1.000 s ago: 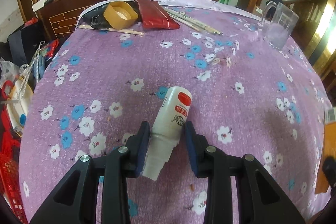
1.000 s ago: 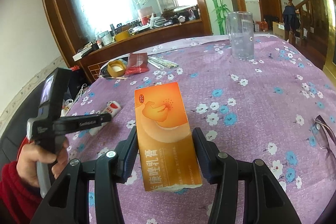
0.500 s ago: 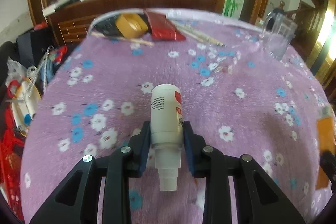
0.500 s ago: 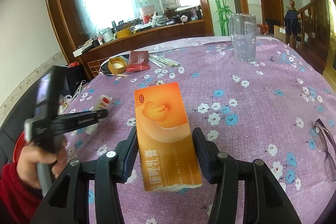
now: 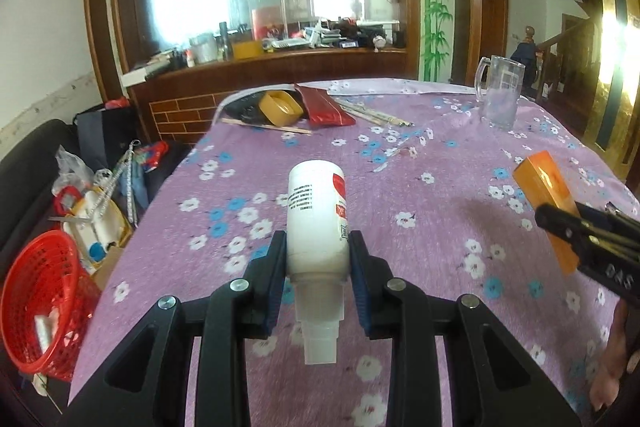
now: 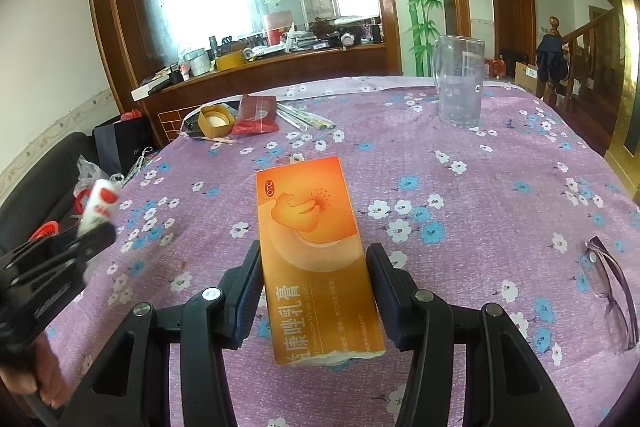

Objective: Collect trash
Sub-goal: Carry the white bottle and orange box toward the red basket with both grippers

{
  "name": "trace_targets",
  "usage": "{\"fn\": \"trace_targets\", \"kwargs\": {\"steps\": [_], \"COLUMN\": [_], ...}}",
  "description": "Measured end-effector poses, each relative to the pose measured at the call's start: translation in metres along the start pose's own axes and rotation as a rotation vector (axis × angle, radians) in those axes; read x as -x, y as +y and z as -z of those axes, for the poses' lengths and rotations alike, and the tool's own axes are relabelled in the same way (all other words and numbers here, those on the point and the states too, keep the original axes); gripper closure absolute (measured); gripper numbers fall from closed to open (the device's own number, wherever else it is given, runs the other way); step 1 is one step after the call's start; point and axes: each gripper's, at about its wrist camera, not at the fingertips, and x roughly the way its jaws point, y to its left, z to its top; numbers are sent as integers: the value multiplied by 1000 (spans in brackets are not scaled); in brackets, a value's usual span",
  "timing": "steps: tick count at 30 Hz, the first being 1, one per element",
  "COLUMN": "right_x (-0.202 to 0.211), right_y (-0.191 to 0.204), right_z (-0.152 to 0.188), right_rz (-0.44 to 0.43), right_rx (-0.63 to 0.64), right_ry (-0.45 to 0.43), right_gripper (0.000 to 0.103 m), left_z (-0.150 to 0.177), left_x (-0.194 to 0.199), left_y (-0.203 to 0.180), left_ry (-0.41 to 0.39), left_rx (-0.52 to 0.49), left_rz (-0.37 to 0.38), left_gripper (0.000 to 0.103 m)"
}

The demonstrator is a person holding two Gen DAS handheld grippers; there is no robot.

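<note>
With the left gripper (image 5: 318,259) clamping the white plastic bottle (image 5: 318,223) above the floral tablecloth (image 5: 420,187) and the right gripper (image 6: 316,295) squeezing the orange medicine box (image 6: 316,247), the 2 smooth items are risking slipping before reaching the red basket (image 5: 44,291).

Both wrist cameras look forward and slightly down across the purple floral tablecloth (image 5: 400,187), toward the mirrored wooden sideboard (image 5: 280,67) at its far edge. The left view sits near the tablecloth's left edge, taking in a red basket (image 5: 44,299) beyond it. The right view sits further right. Both share the sideboard and the glass mug (image 6: 458,79) before it.
</note>
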Motion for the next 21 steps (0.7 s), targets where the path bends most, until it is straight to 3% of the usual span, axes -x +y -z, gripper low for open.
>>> {"fn": "trace_targets", "kwargs": {"steps": [21], "right_x": [-8], "right_y": [3], "right_z": [2], "right_rz": [58], "right_rx": [30], "right_ry": [4], "right_gripper": [48], "left_z": [21], "left_x": [32], "left_y": [11], "left_ry": [-70], "left_rx": [-14], "left_rz": [-53], "left_gripper": [74]}}
